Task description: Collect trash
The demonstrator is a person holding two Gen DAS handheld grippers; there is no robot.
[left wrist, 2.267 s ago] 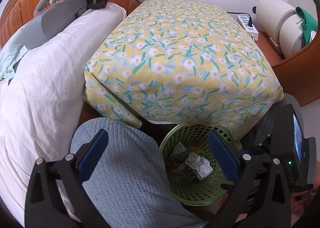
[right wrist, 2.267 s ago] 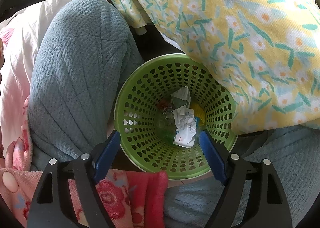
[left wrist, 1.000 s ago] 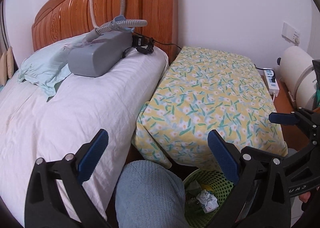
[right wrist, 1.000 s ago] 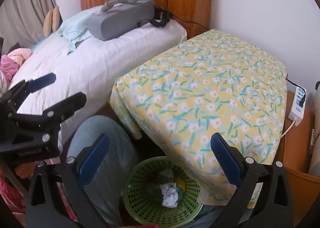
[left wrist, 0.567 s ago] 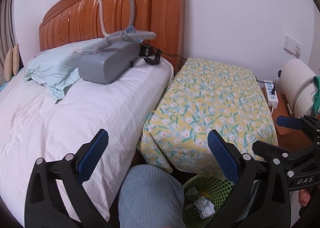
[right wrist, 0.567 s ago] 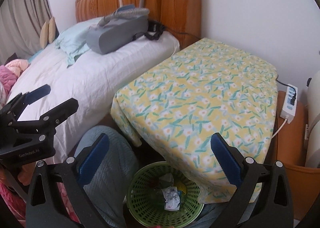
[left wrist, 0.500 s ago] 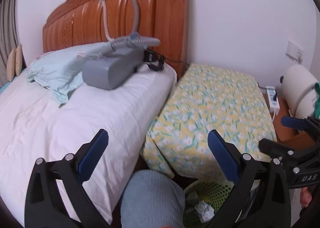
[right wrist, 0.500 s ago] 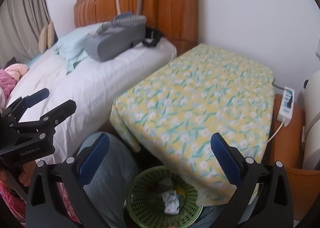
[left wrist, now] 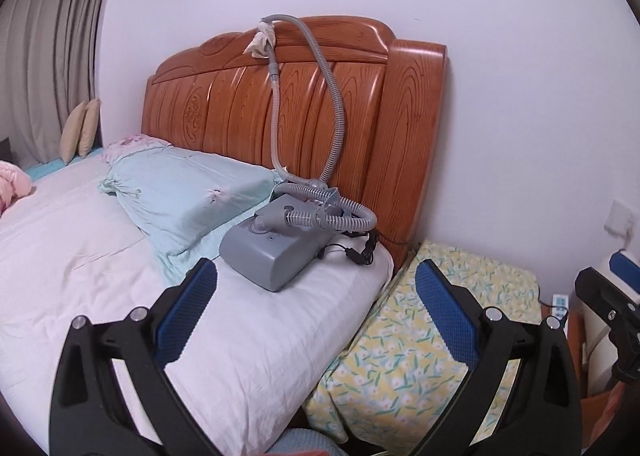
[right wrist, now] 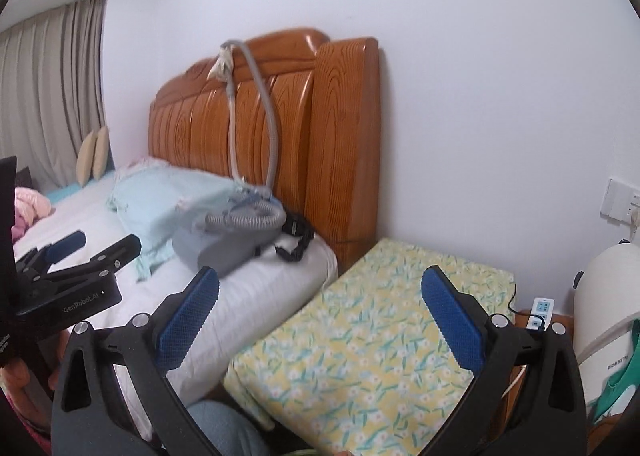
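My left gripper [left wrist: 316, 292] is open and empty, raised and pointing at the bed and headboard. My right gripper [right wrist: 320, 292] is open and empty, raised and pointing at the bedside table under a yellow flowered cloth [right wrist: 372, 340]. The left gripper also shows at the left of the right wrist view [right wrist: 76, 252]. The right gripper's fingertip [left wrist: 624, 264] shows at the right edge of the left wrist view. No trash and no trash basket are in view now.
A grey machine with a ribbed hose [left wrist: 280, 248] lies on the white bed [left wrist: 80, 256] by a pale green pillow [left wrist: 180, 192]. The wooden headboard [left wrist: 360, 116] stands behind. A power strip [right wrist: 540, 312] and a white appliance [right wrist: 604, 296] are at the right. My blue-clad knee [right wrist: 224, 432] is below.
Both grippers have tilted further up and away from the floor. The green basket with crumpled trash has dropped out of both views; more headboard and wall show.
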